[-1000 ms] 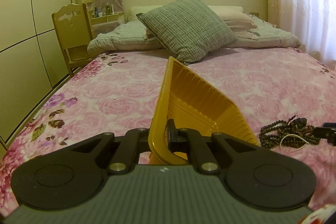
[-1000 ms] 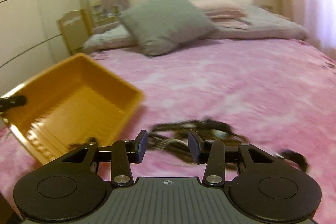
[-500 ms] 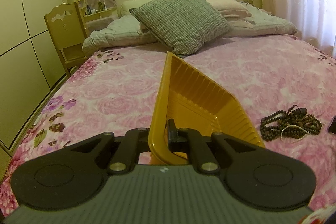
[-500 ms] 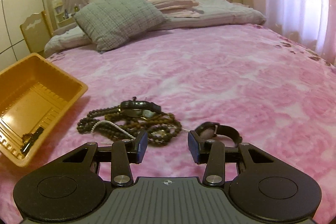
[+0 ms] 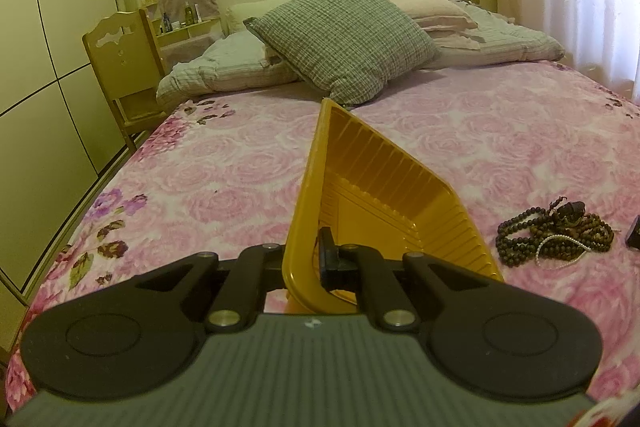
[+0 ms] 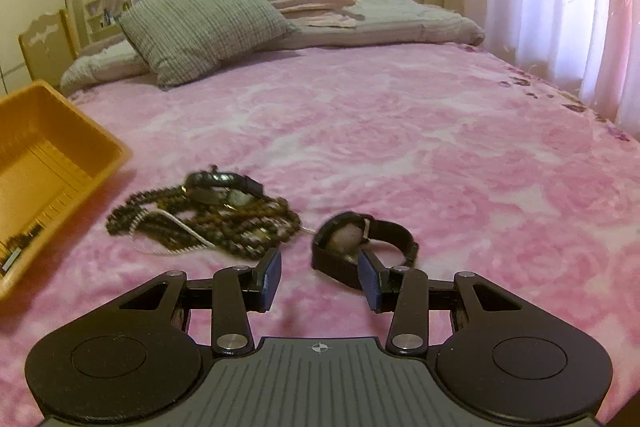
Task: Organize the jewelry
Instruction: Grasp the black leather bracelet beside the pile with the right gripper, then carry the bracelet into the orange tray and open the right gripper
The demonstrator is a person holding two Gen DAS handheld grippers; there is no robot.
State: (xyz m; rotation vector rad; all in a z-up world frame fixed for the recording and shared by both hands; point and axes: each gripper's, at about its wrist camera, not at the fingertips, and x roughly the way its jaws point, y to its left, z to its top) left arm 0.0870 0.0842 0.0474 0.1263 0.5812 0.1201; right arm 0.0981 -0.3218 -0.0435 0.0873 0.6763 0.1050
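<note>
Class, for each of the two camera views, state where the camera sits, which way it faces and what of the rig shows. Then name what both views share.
Left wrist: on the left gripper, facing up the bed toward the pillows; jaws shut on the orange tray.
Right wrist: on the right gripper, facing up the bed over the black watch; jaws open.
Shared: tray, bead necklaces, checked cushion.

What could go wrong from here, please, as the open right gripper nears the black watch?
The right gripper sits off-centre; its finger may push the black watch across the soft bedspread rather than straddle it. The left gripper holds the orange tray tilted by its rim, so items inside might slide.
</note>
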